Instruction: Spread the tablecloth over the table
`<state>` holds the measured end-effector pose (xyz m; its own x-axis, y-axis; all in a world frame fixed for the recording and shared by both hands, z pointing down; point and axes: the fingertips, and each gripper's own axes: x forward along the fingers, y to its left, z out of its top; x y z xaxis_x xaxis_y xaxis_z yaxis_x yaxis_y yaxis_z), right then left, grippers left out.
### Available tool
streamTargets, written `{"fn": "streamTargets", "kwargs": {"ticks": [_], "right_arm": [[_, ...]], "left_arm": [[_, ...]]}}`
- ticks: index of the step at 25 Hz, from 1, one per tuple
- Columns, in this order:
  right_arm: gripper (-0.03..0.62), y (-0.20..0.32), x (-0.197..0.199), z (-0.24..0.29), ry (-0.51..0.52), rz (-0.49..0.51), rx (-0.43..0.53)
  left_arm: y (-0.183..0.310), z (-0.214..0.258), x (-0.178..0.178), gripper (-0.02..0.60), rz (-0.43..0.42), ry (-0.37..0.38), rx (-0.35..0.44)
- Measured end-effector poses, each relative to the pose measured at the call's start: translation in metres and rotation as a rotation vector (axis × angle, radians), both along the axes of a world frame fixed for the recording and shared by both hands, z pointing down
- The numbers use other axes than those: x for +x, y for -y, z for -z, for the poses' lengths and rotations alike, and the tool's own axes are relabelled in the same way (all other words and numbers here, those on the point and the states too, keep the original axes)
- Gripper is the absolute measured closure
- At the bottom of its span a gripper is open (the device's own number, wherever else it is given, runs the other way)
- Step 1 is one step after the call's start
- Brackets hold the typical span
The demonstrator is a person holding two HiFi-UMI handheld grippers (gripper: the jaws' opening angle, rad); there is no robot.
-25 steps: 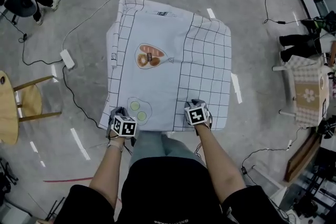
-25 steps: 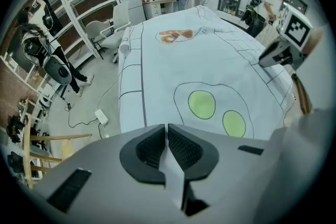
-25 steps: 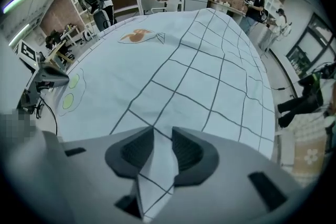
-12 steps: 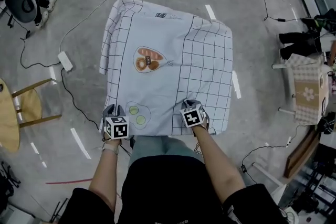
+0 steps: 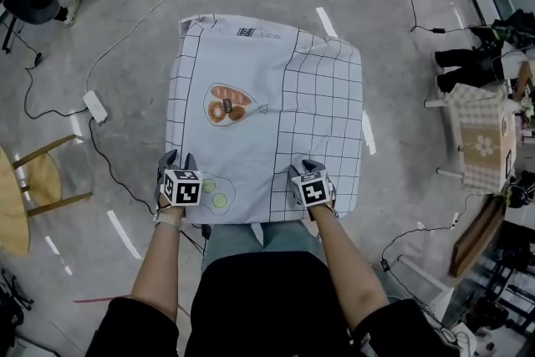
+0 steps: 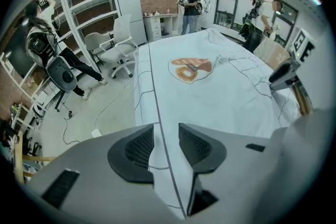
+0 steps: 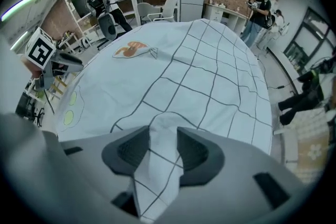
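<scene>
The tablecloth (image 5: 267,96) covers the worktop, its edges hanging on every side, with open floor (image 5: 125,54) around. At the near edge, both sets of jaws have just been opening. The left hand-held gripper (image 5: 178,161) stands narrowly apart over flat cloth. The right hand-held gripper (image 5: 306,170) sits loosely around a raised fold.

Wearer's kit: I log a black short-sleeved top (image 5: 267,305), grey-blue trousers (image 5: 251,238) and a pale wristband (image 5: 167,219) on the left wrist.

The left gripper (image 5: 178,159) and right gripper (image 5: 307,169) look alike to me: matte grey moulded shells. Each carries a white cube with black square markers, left cube (image 5: 181,186) and right cube (image 5: 313,193).

In the gripper views I see dark charcoal pads (image 6: 137,147) with a fine ribbed grid, seated in rounded wedge-shaped housings. Small dark rectangular slots (image 6: 62,186) are cut into the shells.
</scene>
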<state>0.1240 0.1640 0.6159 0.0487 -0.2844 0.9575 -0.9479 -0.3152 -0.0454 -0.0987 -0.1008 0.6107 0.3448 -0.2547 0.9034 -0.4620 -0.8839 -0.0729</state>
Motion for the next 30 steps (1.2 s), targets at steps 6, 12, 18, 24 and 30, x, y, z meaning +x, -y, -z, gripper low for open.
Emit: {"fn": "streamTargets", "kwargs": {"ticks": [6,12,18,24,30], "right_arm": [[0.418,-0.003,0.059,0.026,-0.059,-0.119,0.091],[0.421,-0.002,0.152,0.046,-0.197,-0.212,0.136],[0.522,0.014,0.217,0.046,-0.289,-0.254,0.164],[0.559,0.032,0.238,0.019,-0.266,-0.178,0.129],[0.583,0.038,0.246,-0.004,-0.263,-0.097,0.082]], "left_arm": [[0.015,0.009,0.048,0.436,-0.045,-0.028,0.027],[0.042,0.019,0.097,0.437,-0.070,-0.038,0.084],[0.068,0.015,0.135,0.459,-0.073,-0.014,0.128],[0.072,0.004,0.159,0.510,-0.101,0.019,0.106],[0.068,-0.016,0.172,0.566,-0.138,0.079,0.094]]}}
